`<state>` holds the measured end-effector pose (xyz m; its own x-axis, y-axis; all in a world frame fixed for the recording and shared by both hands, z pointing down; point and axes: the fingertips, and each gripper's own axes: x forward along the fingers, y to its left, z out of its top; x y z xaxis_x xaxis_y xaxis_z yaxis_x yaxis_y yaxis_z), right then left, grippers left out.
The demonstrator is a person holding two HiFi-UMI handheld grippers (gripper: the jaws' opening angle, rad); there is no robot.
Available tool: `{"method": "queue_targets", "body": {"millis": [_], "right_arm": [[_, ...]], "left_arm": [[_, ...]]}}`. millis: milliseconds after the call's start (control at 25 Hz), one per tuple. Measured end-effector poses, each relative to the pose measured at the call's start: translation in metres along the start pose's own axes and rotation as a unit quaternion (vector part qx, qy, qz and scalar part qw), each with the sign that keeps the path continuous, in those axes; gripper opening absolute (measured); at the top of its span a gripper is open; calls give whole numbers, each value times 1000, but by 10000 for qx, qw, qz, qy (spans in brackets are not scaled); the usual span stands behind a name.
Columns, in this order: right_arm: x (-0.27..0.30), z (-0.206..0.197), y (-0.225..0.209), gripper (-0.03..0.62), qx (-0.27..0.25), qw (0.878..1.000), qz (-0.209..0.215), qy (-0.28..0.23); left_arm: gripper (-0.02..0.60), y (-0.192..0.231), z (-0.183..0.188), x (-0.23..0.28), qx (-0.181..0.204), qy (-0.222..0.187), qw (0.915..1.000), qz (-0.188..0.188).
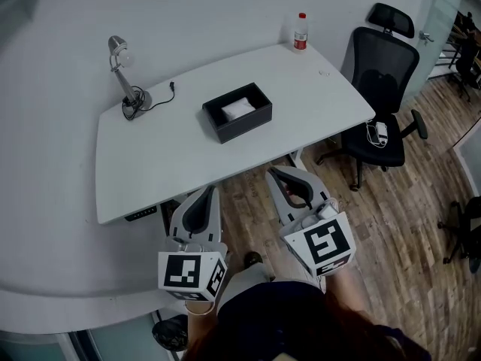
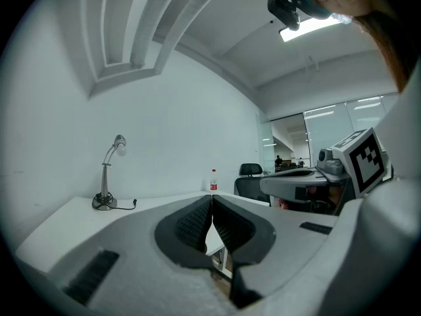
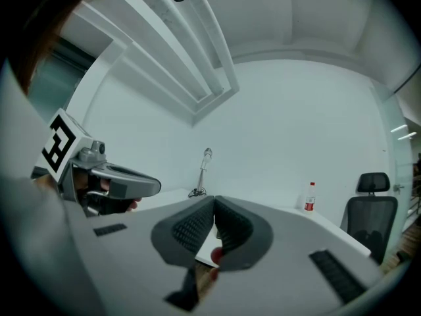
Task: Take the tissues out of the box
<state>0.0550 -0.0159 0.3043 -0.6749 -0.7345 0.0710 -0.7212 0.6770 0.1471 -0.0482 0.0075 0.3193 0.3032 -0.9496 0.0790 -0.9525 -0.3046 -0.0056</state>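
Tissues [image 1: 237, 109] sit in the black box [image 1: 244, 125] in the middle of the white table [image 1: 323, 96], as we look down in the head view. We hold the left gripper [image 1: 210, 192] and the right gripper [image 1: 273, 173] low by the near edge, well apart from the box. In the left gripper view, its jaws are pressed together with nothing between them. In the right gripper view, its jaws are pressed together too, holding nothing.

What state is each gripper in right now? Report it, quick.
Left gripper: closed, jaws together, holding nothing.
Right gripper: closed, jaws together, holding nothing.
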Motion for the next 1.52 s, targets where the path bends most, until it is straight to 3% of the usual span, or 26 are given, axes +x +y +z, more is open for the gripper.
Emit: {"method": "queue_targets", "body": {"millis": [880, 1000, 1520], "right_arm": [[71, 5, 0, 23, 9, 9995, -278, 158], [74, 5, 2, 63, 96, 9996, -253, 115], [86, 6, -5, 66, 116, 9993, -291, 182]], "left_arm": [[25, 69, 4, 28, -41, -111, 9996, -242], [25, 73, 3, 31, -76, -119, 9995, -270], [25, 80, 1, 44, -134, -114, 9991, -374]]}}
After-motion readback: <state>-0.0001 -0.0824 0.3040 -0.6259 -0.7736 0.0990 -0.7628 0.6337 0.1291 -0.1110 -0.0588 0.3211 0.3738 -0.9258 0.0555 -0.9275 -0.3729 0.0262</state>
